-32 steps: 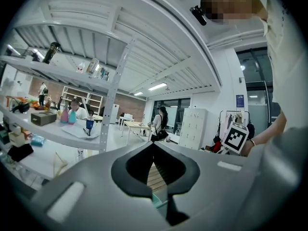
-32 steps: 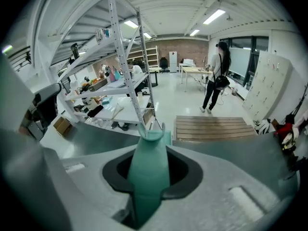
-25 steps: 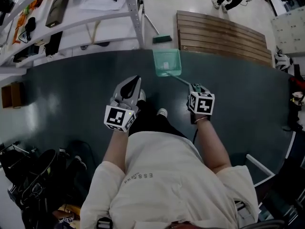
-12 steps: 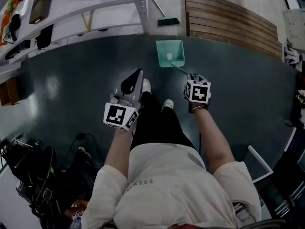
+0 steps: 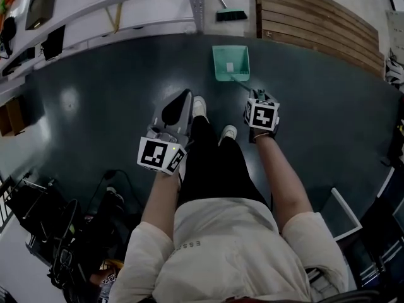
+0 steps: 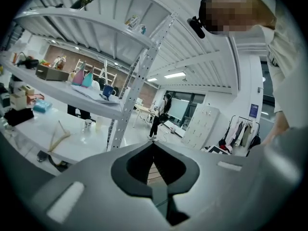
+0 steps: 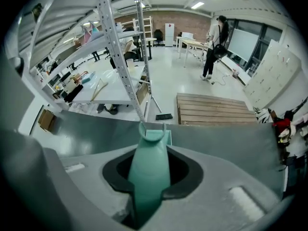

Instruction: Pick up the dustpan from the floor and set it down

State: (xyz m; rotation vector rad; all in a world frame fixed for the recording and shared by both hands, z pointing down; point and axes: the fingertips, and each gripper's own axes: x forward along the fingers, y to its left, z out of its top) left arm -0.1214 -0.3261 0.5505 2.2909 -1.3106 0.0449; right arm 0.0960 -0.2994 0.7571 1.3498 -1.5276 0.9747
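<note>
Dustpan (image 5: pixel 231 63) lower, closer to floor (image 5: pixel 95 106)

The dustpan (image 5: pixel 231 62), gripped by its handle in the right gripper (image 5: pixel 257 95), was lowered toward the dark floor (image 5: pixel 107 87) and carried farther forward.

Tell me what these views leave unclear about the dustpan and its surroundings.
- Head view: whether the dustpan touches the floor; the camera looks down from above.
- Right gripper view: most of the dustpan, hidden behind its handle in the right tongs.
- Head view: white label in the dustpan, too small to read.
- Head view: broom handle, cut off by the top edge.
</note>
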